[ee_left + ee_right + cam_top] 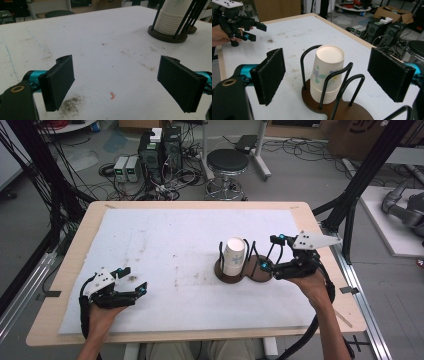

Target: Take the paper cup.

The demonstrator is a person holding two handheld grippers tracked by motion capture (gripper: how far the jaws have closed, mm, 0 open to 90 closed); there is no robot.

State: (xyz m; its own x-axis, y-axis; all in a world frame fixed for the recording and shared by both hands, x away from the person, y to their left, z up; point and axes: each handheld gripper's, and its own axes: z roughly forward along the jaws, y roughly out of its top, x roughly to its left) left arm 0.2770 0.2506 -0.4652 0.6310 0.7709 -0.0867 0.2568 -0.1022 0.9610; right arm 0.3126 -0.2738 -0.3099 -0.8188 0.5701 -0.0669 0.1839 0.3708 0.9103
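The wooden-edged tabletop, covered by a stained white foam sheet, carries everything here. Right of its centre stands a dark brown wooden cup holder with black wire hoops, its second bay beside the first appearing empty. In the near bay sits a nested stack of white paper cups, upside down, with a faint floral print, the hoops standing close around it.

The right hand-held gripper hangs just beside the holder, its jaws spread wide either side of the stack and holding nothing. The left hand-held gripper rests well apart over bare foam, jaws partly open, also empty.

The cups look light, thin-walled and easily crushed. A gentle pinch across the top cup's sides, above the hoops, seems the best hold; squeezing hard would likely dent it or lift several together.
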